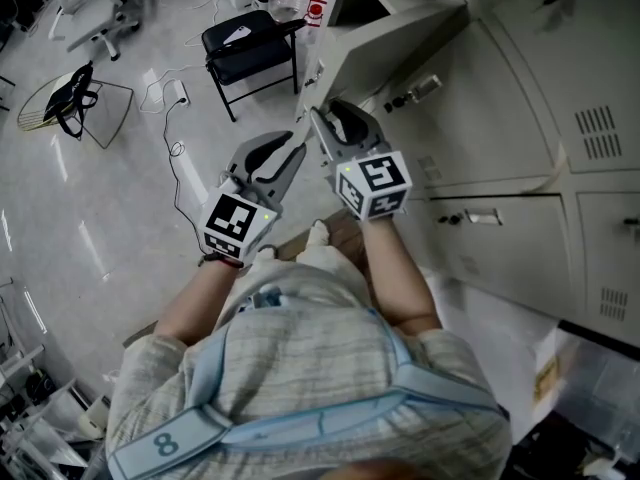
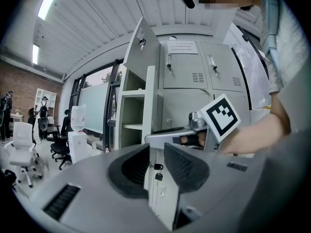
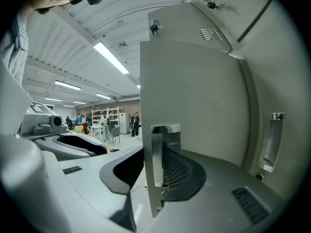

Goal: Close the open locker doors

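Note:
A grey bank of lockers (image 1: 520, 118) stands on the right. One open door (image 1: 400, 43) swings out toward me. My right gripper (image 1: 328, 120) is at that door's free edge. In the right gripper view the door edge and its metal latch plate (image 3: 158, 154) stand between the open jaws (image 3: 150, 171), close to the right pad, with a gap on the left. My left gripper (image 1: 298, 146) hangs open just left of it. In the left gripper view, a door edge with hanging keys (image 2: 156, 171) shows through the jaws (image 2: 155, 166). An upper door (image 2: 143, 47) is open too.
A black chair (image 1: 245, 43) stands on the floor to the left of the lockers. A cable (image 1: 180, 158) trails over the glossy floor. A white office chair (image 1: 95, 8) is farther left. Closed locker doors (image 1: 500, 238) lie to the right. The open compartment has a shelf (image 2: 131, 126).

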Demonstrator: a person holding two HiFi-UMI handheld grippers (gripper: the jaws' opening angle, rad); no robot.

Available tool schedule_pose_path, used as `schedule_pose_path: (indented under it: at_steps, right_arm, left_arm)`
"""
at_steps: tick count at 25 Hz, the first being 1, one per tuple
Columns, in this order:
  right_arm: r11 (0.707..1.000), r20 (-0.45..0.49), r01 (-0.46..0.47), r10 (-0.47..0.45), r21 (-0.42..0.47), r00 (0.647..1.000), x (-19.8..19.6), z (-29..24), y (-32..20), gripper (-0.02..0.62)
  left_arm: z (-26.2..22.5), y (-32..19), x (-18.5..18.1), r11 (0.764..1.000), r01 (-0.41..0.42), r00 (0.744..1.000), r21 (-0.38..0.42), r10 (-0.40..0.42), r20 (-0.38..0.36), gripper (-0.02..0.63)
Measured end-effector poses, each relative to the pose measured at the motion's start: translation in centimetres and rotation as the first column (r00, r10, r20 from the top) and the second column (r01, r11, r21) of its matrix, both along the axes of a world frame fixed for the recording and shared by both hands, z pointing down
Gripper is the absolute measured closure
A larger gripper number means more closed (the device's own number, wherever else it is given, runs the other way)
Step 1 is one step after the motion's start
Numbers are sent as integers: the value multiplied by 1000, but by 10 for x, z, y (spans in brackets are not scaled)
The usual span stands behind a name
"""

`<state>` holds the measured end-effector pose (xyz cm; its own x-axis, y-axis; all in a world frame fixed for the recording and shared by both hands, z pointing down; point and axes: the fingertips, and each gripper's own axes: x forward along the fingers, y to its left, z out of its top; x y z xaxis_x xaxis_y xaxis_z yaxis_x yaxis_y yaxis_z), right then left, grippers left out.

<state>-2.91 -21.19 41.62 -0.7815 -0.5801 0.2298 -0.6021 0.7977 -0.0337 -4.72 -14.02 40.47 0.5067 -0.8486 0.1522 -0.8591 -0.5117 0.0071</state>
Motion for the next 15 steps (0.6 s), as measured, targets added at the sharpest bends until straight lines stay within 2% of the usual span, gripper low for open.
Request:
schedule_pose_path:
  at_steps: [9,15]
  right_arm:
    - [1000,-15,2,-2,5,1000,-22,0,-16,479]
    - [999,-8,38,-38,-8,999,-30,-4,-23,479]
  left_arm:
    - [5,-7,-15,999,37,999,3,-37,10,512]
    - [1,-23,-14,999,32,998,27,-34,59,512]
